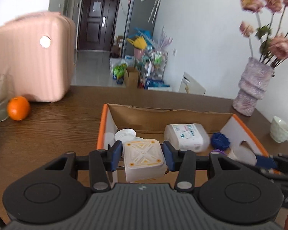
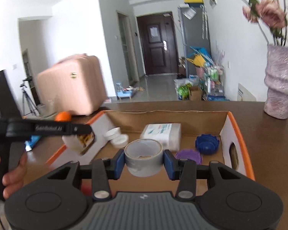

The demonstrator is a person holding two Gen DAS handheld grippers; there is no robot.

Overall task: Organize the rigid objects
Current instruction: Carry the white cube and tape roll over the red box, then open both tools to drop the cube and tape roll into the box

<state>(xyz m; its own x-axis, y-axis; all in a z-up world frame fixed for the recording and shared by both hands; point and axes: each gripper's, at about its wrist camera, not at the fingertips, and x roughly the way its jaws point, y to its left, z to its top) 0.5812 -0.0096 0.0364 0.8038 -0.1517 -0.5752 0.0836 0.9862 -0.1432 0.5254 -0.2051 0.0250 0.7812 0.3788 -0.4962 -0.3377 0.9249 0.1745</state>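
Left gripper (image 1: 143, 156): pads clamped on white square block (image 1: 144, 158), held over near edge of cardboard box (image 1: 103, 122).
Right gripper (image 2: 143, 164): clamped on grey tape roll (image 2: 143, 156), above box interior.
Box contents: white packet (image 2: 162, 134) at 12 o'clock; blue cap (image 2: 207, 143), purple cap (image 2: 189, 156) at 2 o'clock; white lids (image 2: 116, 137) at 10 o'clock, blurred.
Table (image 1: 67, 118): orange (image 1: 18, 108) far left.

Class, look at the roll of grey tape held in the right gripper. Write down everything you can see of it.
The roll of grey tape is a wide ring of matt grey tape with a hollow core. It lies flat, its opening facing up, clamped on its outer wall between the blue pads of the right gripper. It hangs above the near end of the open cardboard box, touching nothing but the pads.
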